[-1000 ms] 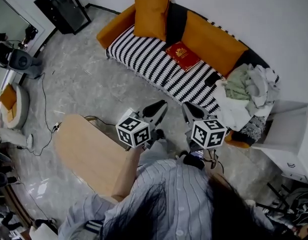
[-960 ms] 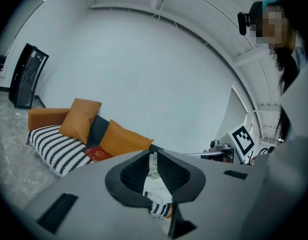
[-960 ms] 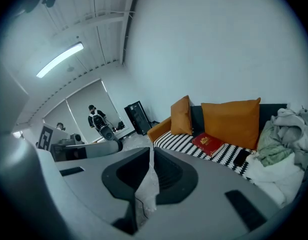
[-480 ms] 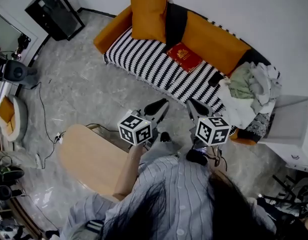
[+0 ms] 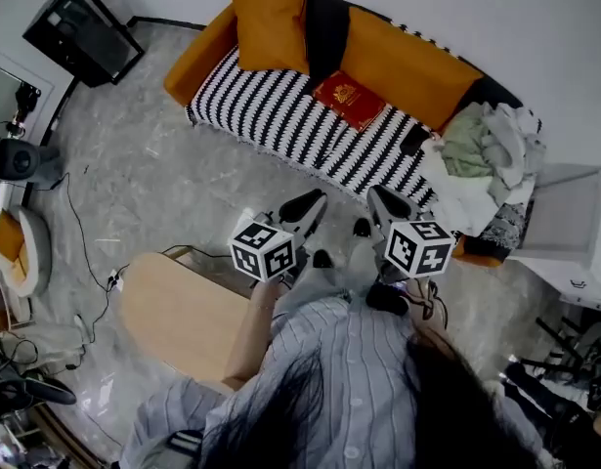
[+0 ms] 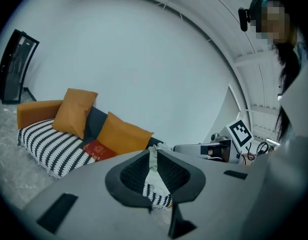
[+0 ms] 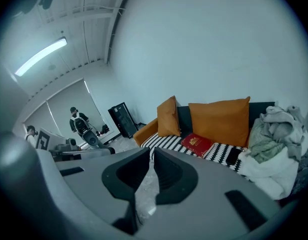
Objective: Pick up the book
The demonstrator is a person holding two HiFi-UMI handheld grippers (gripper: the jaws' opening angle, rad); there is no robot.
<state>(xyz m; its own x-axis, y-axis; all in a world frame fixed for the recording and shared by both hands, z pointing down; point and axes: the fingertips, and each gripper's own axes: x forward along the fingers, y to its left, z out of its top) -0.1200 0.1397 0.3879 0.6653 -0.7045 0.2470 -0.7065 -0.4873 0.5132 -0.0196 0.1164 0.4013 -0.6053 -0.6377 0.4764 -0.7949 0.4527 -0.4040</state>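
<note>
Grey marbled floor [image 5: 163, 184] is filling the near part of the head view, with a pale wooden tabletop [image 5: 183, 320] at lower left. Over the last second the whole room has been sliding toward the upper left of the frame, and dark shoes [image 5: 321, 259] are now showing between the grippers, so the person is probably walking up to the sofa. The left gripper [image 5: 305, 206] and right gripper [image 5: 386, 203] are riding out front, each with its fingers closed together on nothing. Beyond them the red book [image 5: 349, 99] is lying flat on the striped seat of the sofa [image 5: 271, 115], well apart from both grippers, which are needing to open before any grasp. Farther right, an open white box [image 5: 564, 213] is standing beside the clothes pile [image 5: 476, 164]; its contents cannot be made out. At the left edge, a round basket [image 5: 36, 252] is holding an orange cushion.
</note>
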